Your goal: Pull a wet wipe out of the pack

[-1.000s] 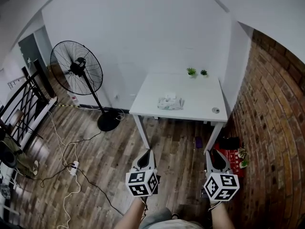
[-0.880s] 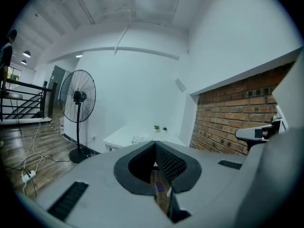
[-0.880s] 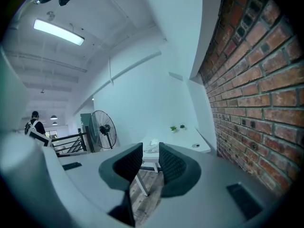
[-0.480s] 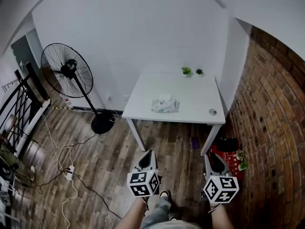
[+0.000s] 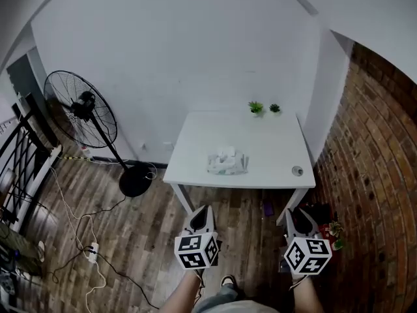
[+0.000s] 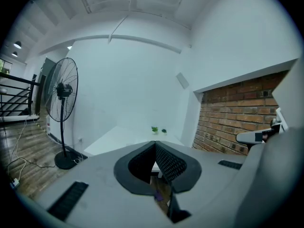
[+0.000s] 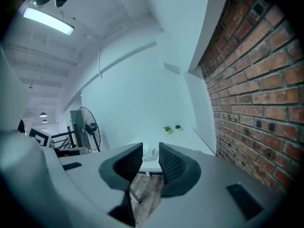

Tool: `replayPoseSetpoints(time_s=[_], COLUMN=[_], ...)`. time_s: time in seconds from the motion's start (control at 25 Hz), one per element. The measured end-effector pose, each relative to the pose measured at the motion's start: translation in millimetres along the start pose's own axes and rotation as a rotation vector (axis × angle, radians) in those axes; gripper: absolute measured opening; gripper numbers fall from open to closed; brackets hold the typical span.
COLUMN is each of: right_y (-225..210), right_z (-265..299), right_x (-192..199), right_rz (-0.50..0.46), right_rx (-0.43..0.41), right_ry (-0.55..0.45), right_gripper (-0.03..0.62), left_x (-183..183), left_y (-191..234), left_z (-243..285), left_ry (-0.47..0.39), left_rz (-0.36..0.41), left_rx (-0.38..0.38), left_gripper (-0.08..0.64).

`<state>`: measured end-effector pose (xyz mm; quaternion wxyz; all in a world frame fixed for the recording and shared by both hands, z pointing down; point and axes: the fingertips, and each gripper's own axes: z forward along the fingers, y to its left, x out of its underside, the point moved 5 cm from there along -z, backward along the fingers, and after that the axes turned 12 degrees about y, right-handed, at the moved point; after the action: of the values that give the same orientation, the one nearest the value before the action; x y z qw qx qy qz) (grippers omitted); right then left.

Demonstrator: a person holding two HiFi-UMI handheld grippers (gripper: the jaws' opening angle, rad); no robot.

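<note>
Hovering short of the desk [image 5: 273,150], left claw [image 5: 201,210] is pinched shut, right claw [image 5: 297,215] narrowly parted, both empty. The wet wipe pack [image 5: 228,163] sits mid-desk, well beyond them. Danger: unpinned, that light pack could lift whole on the pull.

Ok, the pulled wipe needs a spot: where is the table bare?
Bare: the table left of the wipe pack, the strip between pack and round grommet, and behind the pack up to the two small plants. Tightest by the plants.
</note>
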<state>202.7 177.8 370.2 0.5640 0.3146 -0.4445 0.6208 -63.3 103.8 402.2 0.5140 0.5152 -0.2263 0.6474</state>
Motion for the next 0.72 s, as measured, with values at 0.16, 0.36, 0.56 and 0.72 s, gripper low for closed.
replayPoseSetpoints(time_s=[0.16, 0.36, 0.56, 0.72], right_y=[1, 5, 9, 8], right_z=[36, 79, 114, 132], right_x=[-19, -37, -46, -48], right_rz=[0.007, 0.01, 0.016, 0.017], right_rx=[0.013, 0.009, 0.001, -0.004], right_ry=[-0.006, -0.004, 0.012, 0.028], right_gripper=[0.106, 0.106, 0.106, 0.106], left_x=[-19, -36, -48, -50], left_y=[22, 43, 64, 75], left_z=[29, 64, 88, 104], left_ry=[-0.003, 0.0, 0.002, 0.017], left_rz=[-0.003, 0.003, -0.001, -0.015], left_rx=[0.0, 0.007, -0.002, -0.013], left_gripper=[0.0, 0.0, 0.0, 0.0])
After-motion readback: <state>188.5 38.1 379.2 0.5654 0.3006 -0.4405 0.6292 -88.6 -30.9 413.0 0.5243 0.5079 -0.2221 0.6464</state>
